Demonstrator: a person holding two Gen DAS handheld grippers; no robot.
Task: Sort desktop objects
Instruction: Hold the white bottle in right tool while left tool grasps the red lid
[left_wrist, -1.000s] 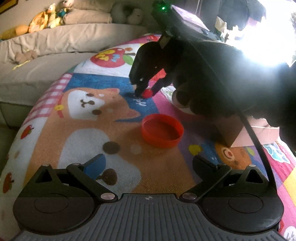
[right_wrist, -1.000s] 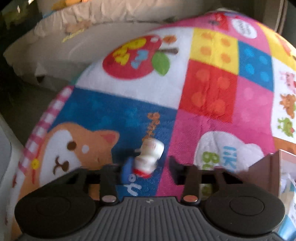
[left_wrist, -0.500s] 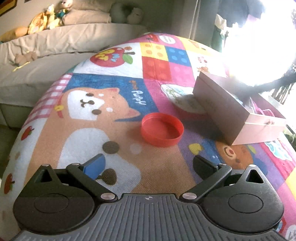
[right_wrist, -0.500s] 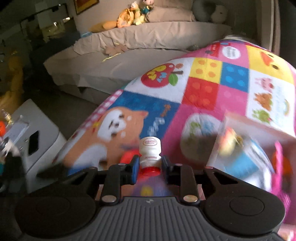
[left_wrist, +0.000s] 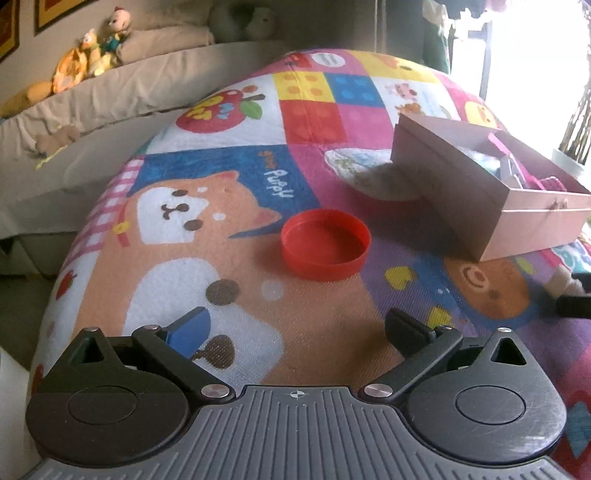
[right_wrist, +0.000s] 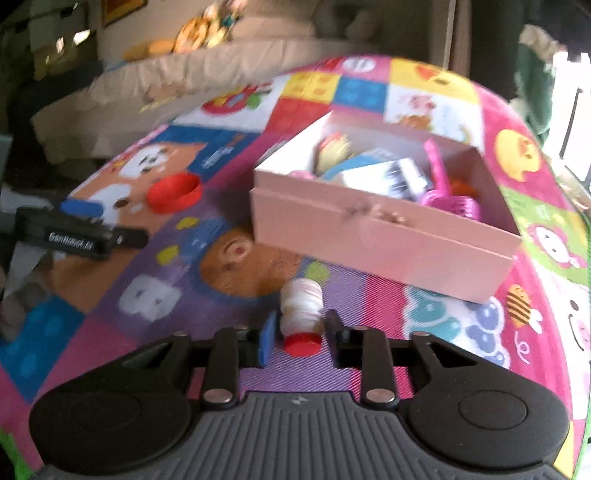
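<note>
My right gripper (right_wrist: 300, 328) is shut on a small white bottle with a red cap (right_wrist: 301, 312) and holds it above the mat, in front of the near wall of the pink box (right_wrist: 380, 243). The box holds several small items. A red round lid (left_wrist: 325, 243) lies open side up on the mat, ahead of my left gripper (left_wrist: 295, 328), which is open and empty. The lid (right_wrist: 174, 192) and my left gripper (right_wrist: 79, 230) also show at the left of the right wrist view. The pink box (left_wrist: 480, 188) stands right of the lid.
The objects lie on a colourful cartoon play mat (left_wrist: 229, 236) that drops off at its left edge. A beige sofa with plush toys (left_wrist: 92, 62) runs behind it. Bright window glare sits at the far right (left_wrist: 535, 55).
My right gripper closed on the bottle, lifted it off the blue patch and carried it right, to in front of the pink box. It left the left wrist view. My left gripper stayed still.
</note>
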